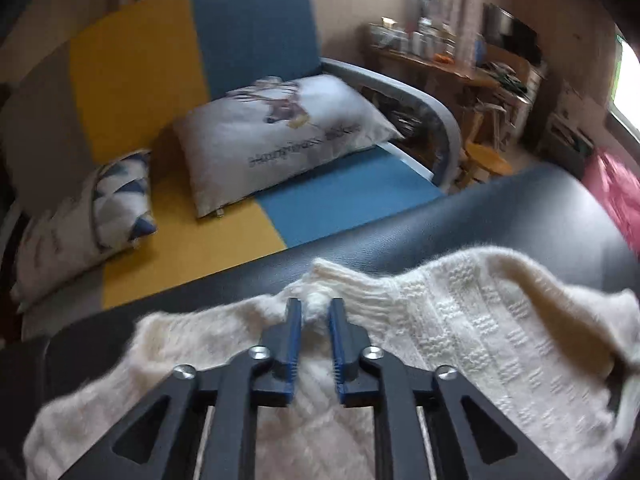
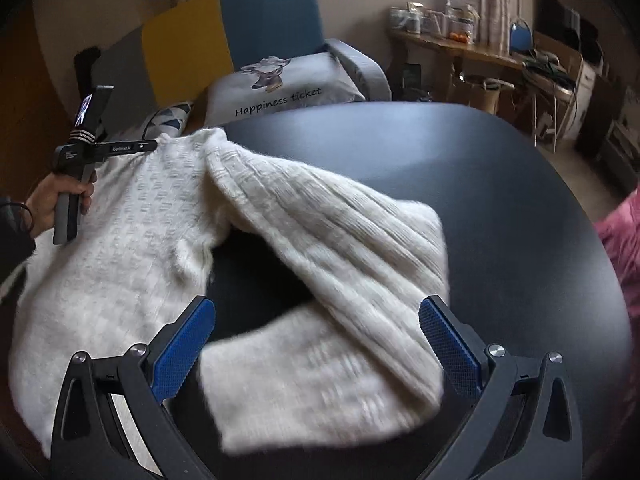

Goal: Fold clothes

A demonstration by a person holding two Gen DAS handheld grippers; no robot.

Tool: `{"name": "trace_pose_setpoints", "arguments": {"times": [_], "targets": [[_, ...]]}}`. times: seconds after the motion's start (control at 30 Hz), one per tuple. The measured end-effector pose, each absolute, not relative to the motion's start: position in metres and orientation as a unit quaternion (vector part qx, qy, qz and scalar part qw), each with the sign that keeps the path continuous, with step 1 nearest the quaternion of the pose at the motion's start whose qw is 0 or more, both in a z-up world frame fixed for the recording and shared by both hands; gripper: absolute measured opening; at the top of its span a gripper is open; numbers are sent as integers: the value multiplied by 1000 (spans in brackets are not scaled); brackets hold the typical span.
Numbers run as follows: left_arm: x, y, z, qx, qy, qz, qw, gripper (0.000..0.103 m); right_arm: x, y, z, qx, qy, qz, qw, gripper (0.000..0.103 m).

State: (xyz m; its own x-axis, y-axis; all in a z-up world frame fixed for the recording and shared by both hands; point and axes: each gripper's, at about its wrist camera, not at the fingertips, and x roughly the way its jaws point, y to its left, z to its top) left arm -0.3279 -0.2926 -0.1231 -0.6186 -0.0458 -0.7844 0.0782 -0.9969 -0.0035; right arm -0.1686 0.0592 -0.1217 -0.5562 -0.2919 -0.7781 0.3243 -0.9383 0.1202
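Note:
A white knit sweater lies spread on the dark round table, one sleeve folded across toward the front. My right gripper hovers open and wide above that sleeve's end, touching nothing. In the left wrist view, my left gripper has its jaws close together, with a tuft of the sweater pinched between the tips near the ribbed edge. In the right wrist view a hand holds the left gripper's handle at the sweater's far left side; its fingertips are hidden there.
Behind the table stands a sofa in blue and yellow with a printed pillow and a smaller cushion. A cluttered wooden desk lines the right wall. Pink cloth lies at the table's right edge.

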Motion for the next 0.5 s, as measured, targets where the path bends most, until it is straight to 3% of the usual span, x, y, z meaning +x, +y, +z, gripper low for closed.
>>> {"name": "trace_pose_setpoints", "arguments": {"times": [0.2, 0.37, 0.5], "targets": [[-277, -284, -109, 436, 20, -899, 24, 15, -141, 88, -130, 462, 23, -874, 149, 103], [-205, -252, -123, 457, -17, -889, -9, 16, -141, 114, -145, 467, -72, -876, 98, 103], [-166, -238, -135, 475, -23, -879, -29, 16, -143, 109, -151, 459, -75, -883, 57, 97]]}}
